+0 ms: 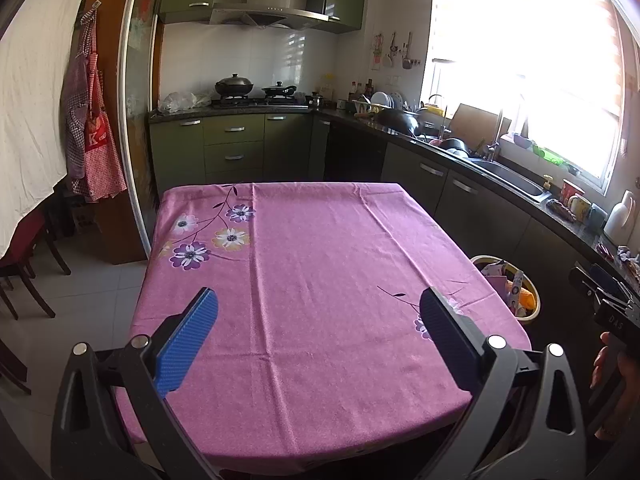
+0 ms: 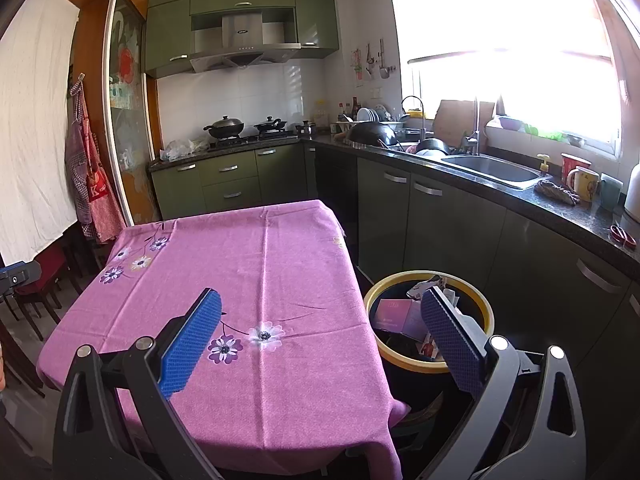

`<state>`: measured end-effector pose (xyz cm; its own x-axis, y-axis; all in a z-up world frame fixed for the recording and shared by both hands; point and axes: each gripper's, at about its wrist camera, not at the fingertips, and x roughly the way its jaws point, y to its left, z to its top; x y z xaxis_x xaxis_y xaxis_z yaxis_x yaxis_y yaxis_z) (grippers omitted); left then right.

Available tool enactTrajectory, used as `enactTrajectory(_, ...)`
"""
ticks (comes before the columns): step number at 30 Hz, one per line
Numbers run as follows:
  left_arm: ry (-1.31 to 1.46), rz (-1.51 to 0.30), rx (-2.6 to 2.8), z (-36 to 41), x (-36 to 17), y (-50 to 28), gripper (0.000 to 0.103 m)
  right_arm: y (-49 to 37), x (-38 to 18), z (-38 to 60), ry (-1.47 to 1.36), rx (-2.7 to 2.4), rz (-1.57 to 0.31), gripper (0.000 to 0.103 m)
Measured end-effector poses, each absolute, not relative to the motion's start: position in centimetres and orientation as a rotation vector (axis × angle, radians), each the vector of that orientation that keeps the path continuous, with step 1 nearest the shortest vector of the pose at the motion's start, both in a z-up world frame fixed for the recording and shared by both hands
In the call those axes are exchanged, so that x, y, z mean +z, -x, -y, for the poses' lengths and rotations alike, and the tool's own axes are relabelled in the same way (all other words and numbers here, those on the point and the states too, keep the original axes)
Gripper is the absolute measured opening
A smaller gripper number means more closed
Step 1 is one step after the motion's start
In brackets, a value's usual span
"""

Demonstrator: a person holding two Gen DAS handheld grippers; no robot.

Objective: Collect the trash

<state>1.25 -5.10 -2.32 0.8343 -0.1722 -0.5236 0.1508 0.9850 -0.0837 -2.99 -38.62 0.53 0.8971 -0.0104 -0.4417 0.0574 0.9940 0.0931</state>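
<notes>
A table under a pink flowered cloth fills the middle of both views, with nothing lying on it. To its right on the floor stands a dark bin with a yellow rim, holding wrappers and a purple carton. My left gripper hangs open over the near half of the cloth, nothing between its blue pads. My right gripper is open too, held above the table's right edge; its right finger overlaps the bin. The right gripper's black body and a hand show at the left wrist view's right edge.
Green kitchen cabinets and a dark counter run along the back and right, with a sink, pans, mugs and red scissors. Aprons hang on the left wall. Dark chairs stand at the left on the tiled floor.
</notes>
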Motion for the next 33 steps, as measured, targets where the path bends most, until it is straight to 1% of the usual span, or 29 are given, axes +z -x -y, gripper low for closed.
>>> enactTrajectory(33, 0.046, -0.570, -0.184, 5.34, -2.35, -1.35, 0.096, 2.59, -0.27, 38.22, -0.105, -0.030, -0.467, 0.098)
